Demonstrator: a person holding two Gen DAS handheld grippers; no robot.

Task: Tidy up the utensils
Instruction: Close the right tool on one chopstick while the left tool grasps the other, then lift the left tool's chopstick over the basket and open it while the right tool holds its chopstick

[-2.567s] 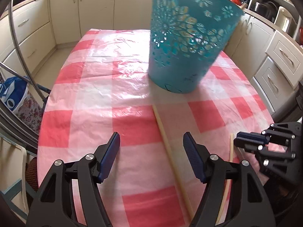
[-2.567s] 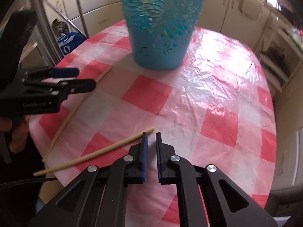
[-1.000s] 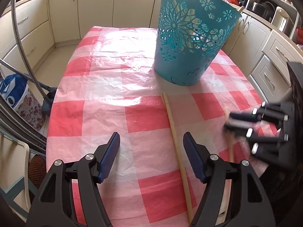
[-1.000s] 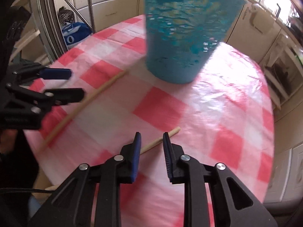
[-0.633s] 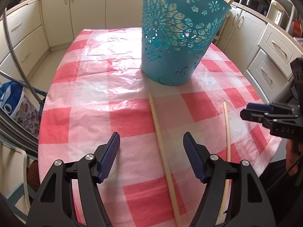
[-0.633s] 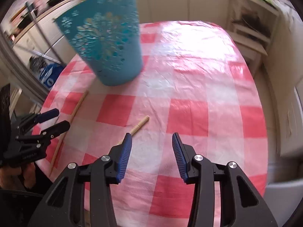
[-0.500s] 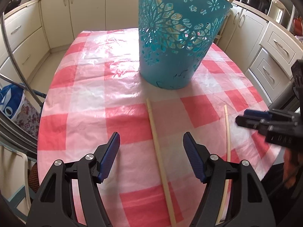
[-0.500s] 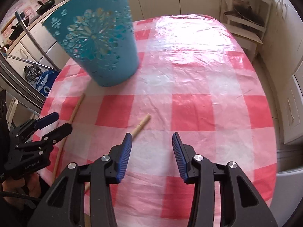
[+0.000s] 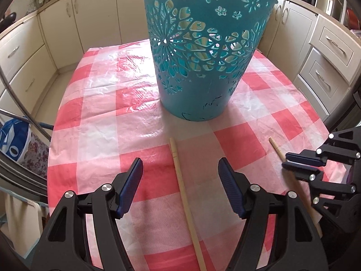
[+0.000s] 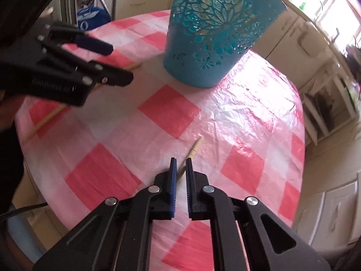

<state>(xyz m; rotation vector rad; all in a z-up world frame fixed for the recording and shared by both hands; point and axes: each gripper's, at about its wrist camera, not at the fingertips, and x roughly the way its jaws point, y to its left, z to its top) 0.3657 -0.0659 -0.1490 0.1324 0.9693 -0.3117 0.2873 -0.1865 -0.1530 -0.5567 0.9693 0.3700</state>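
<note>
A tall teal plastic basket with cut-out flower patterns point(image 9: 203, 67) stands upright on a table covered with a red-and-white checked plastic cloth point(image 9: 101, 117). Pale stick-like shapes show through its cut-outs, and 1 wooden tip pokes above its far rim.

Of the 2 long pale wooden sticks lying on the cloth in front of the basket, the first wooden stick point(image 9: 185, 194) has its far end just short of the basket's base and runs away from the basket toward the near table edge. The left gripper point(image 9: 180, 189) hangs over it with its blue-padded jaws spread wide, 1 on each side of the stick and neither touching it: released, grasping nothing.

The second wooden stick point(image 10: 193, 150) lies farther from the basket, off toward the basket's right as the left wrist view shows it, with its far tip pointing roughly back at the basket. The right gripper point(image 10: 181, 160) is clenched on it: the 2 jaws stand almost together with the stick passing between their tips, only its short far end showing beyond them.

Cream kitchen cabinets point(image 9: 327, 52) ring the table behind the basket.
</note>
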